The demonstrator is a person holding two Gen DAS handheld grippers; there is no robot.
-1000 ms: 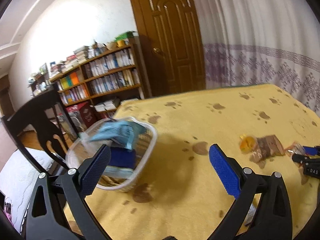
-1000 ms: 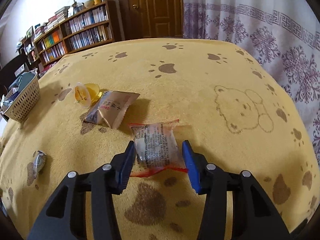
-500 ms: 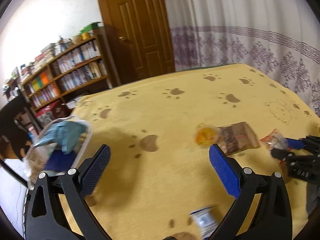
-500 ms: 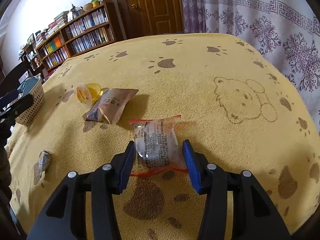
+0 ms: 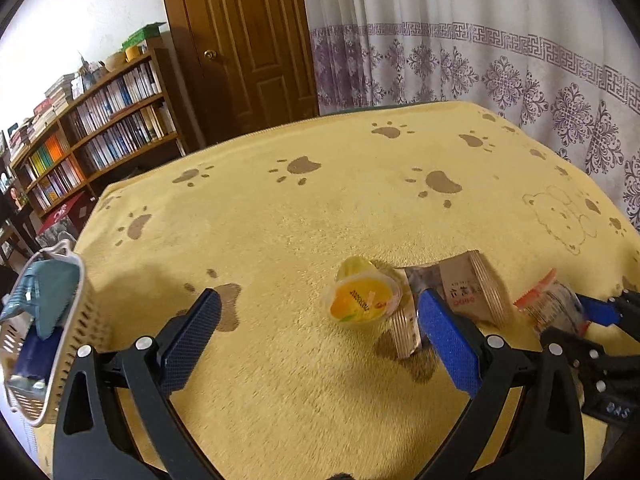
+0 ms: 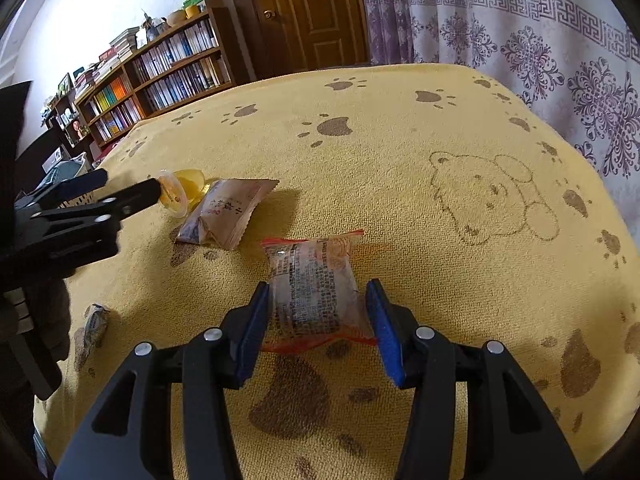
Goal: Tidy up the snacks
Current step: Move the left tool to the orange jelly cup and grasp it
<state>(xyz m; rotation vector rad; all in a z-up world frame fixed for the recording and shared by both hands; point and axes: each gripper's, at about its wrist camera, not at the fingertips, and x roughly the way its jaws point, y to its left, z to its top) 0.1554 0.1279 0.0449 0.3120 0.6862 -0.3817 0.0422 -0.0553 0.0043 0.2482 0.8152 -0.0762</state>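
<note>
Nearest on my right side: the right gripper brackets the clear red-edged packet, one pad on each flank. The jaws stand apart; whether the pads touch the wrapper I cannot tell, and the packet lies flat on the yellow blanket.

On my left side, the left gripper hangs wide apart and empty, aimed at the orange jelly cup.

Just beyond the jelly cup, touching it, lies the brown packet. A small wrapped sweet sits apart at the near left.

Farther left, at the blanket's edge, the basket already holds blue packs.

Step in hand, in my judgement: picking up the remaining snacks. Next move: clamp the right jaws squarely on the packet's body, not its crimped seam, then carry it to the basket.
</note>
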